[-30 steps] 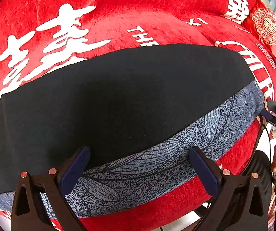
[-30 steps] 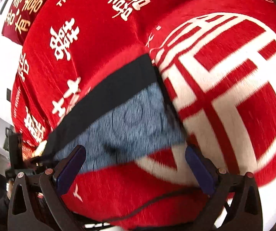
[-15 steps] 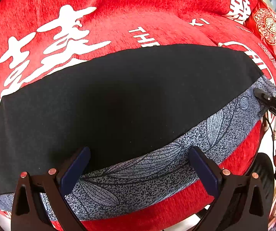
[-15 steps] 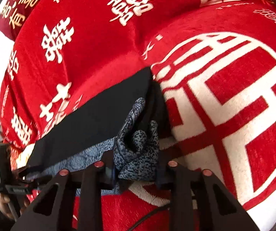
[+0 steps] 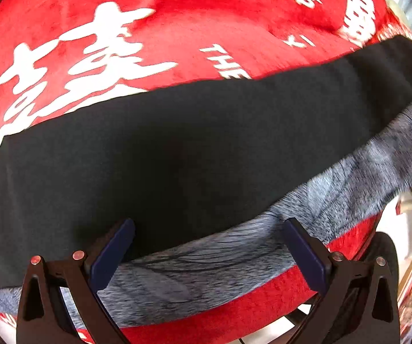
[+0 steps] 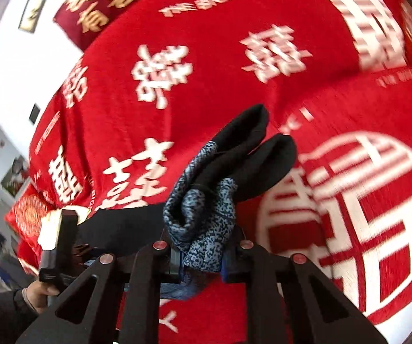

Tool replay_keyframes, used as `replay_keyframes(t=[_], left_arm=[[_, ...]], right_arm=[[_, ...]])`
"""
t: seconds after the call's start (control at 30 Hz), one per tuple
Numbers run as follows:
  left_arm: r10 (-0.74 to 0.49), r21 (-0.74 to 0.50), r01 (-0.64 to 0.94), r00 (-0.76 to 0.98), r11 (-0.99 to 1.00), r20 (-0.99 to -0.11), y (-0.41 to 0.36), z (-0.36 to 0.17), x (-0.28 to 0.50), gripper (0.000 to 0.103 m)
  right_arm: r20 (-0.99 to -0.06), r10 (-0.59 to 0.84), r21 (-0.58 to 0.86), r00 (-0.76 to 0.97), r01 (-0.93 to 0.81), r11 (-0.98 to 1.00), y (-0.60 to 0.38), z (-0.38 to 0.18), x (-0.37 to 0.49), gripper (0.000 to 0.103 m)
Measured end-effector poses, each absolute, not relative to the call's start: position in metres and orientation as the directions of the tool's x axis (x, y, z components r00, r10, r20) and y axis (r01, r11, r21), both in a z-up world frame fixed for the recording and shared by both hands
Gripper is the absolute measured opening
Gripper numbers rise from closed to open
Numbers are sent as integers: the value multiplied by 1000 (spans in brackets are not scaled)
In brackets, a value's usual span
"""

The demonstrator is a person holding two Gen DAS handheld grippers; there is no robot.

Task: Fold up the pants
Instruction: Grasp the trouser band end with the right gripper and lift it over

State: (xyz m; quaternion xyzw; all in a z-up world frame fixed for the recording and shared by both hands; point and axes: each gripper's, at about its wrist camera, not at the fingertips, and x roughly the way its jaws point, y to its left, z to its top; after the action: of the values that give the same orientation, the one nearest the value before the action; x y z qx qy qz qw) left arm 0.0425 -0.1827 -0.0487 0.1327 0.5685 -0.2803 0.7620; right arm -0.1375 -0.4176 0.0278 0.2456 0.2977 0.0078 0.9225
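Observation:
The pants (image 5: 194, 154) are black with a grey leaf-print band along the near edge. They lie folded lengthwise across a red bed cover (image 5: 154, 14). My left gripper (image 5: 206, 246) is open and empty, its fingers straddling the near edge at the middle of the pants. My right gripper (image 6: 203, 261) is shut on the end of the pants (image 6: 206, 218) and holds the bunched cloth lifted off the bed. In the left wrist view that end rises at the far right.
The red cover (image 6: 206, 71) with white lettering spans the bed. A dark red pillow (image 6: 102, 3) lies at the far side and a red cushion (image 6: 28, 215) at the left. The hand on the left gripper's handle (image 6: 54, 243) shows at the left edge.
My right gripper shut on the end of the pants and has lifted it up off the bed. My left gripper has stayed open at the near edge.

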Motion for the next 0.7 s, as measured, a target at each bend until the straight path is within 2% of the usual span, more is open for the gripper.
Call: replay_keyframes(t=[0.13,0.2,0.23,0.3,0.4,0.5,0.63,0.7], left_arm=[[-278,-140,475,233,869,-932,-146,-41,64,103],[-169,-32,484,242,874,-955,-142,-54,70,103],[-143,3,529,235,849,-961,-144,-62,69,103],[-169,27,617,257,786,-952,-147,-56,66,103],[-264,-47,719,193,693,-945,-140,-41,72,103],[-311,-49,827,155,560,-938,-122,-24,72,103],[-250,4,850,160,527,-955,-101,-29,81,103],[-135,57,830,157,555,-978,-95,-60,86,103]], right_arm=[[-527,175,413,832,71,908,-383,55,-128,18],[-528,175,388,831,53,920,-371,60,-123,18],[-539,174,374,824,49,926,-364,60,-119,18],[-559,172,352,811,44,935,-354,60,-113,18],[-565,185,331,804,16,944,-337,65,-110,18],[-561,199,305,804,-23,952,-322,74,-110,18],[-568,228,283,791,-72,956,-299,78,-103,18],[-575,244,283,781,-90,955,-287,76,-95,18]])
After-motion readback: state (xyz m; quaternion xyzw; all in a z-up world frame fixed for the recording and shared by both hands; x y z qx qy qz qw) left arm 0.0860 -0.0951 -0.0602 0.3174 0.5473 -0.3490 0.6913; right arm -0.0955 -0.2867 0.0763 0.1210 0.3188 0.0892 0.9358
